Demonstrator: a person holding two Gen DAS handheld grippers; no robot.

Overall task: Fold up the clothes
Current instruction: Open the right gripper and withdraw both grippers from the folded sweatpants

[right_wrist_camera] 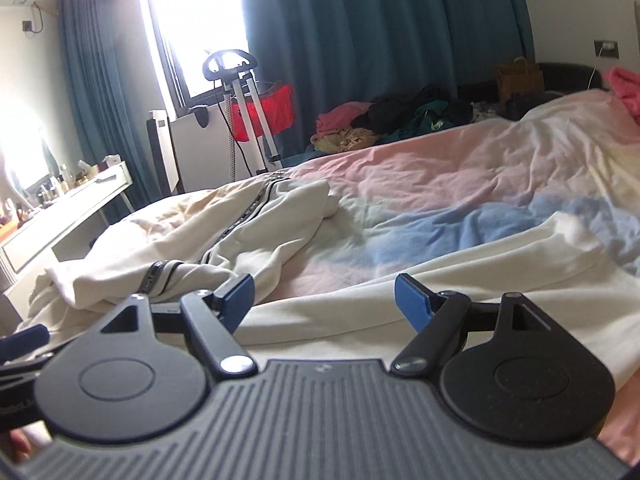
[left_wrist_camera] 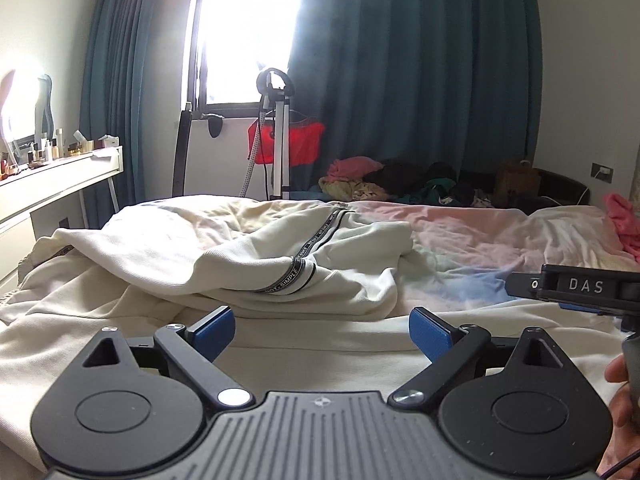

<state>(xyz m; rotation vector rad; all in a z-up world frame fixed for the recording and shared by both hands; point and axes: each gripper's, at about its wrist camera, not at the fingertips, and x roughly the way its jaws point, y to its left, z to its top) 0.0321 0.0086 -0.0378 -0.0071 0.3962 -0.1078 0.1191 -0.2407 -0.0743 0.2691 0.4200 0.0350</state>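
Teal curtains (left_wrist_camera: 420,80) back a bed (left_wrist_camera: 480,236) where cream trousers (left_wrist_camera: 248,248) lie rumpled across its near side, both the left gripper (left_wrist_camera: 322,330) and right gripper (right_wrist_camera: 324,300) hovering just above them, jaws spread wide, gripping nothing.

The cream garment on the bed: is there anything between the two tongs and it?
Nothing visible. The left tongs and the right tongs are both open and hang just over the near edge of the cream garment, with bare cloth between their fingers. The clothes pile lies far behind, off the bedspread.
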